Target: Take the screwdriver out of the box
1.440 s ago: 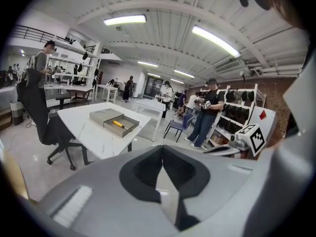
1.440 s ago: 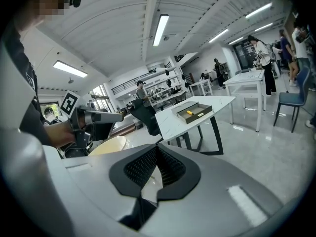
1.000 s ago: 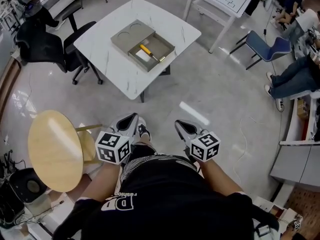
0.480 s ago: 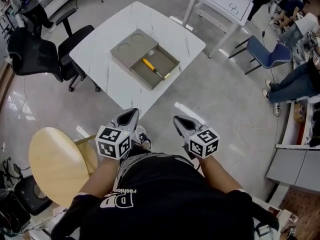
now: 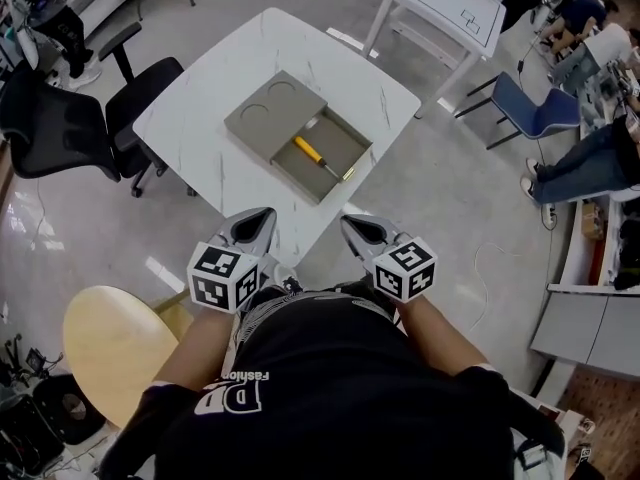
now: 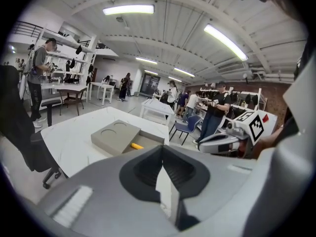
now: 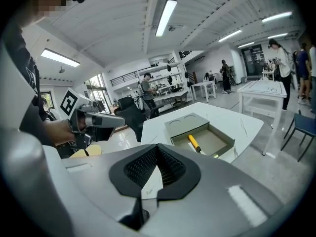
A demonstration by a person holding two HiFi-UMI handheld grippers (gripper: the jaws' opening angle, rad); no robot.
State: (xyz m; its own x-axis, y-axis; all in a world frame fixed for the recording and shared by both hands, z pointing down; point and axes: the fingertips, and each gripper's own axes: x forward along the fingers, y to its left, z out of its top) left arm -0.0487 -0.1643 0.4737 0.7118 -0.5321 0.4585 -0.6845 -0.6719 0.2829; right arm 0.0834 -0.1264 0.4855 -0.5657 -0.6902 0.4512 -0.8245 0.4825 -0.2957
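"Both jaws closed, then?"

"Yes. My left gripper (image 6: 162, 147) and right gripper (image 7: 157, 147) each have their jaws pressed together with nothing between them. I hold them side by side by the tabletop's (image 5: 200, 133) near corner."

"And the screwdriver (image 5: 314, 155)?"

"It lies in the uncovered half of the grey box (image 5: 262, 118), yellow handle toward the covered half, mid-tabletop, well apart from my jaws."

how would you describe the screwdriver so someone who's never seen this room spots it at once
Find the white marble-patterned table in front of the person; a flat grey-brown box sits on it. One half of the box is covered and the other is open, and the screwdriver lies in the open half. It is the only thing there with a bright yellow handle.
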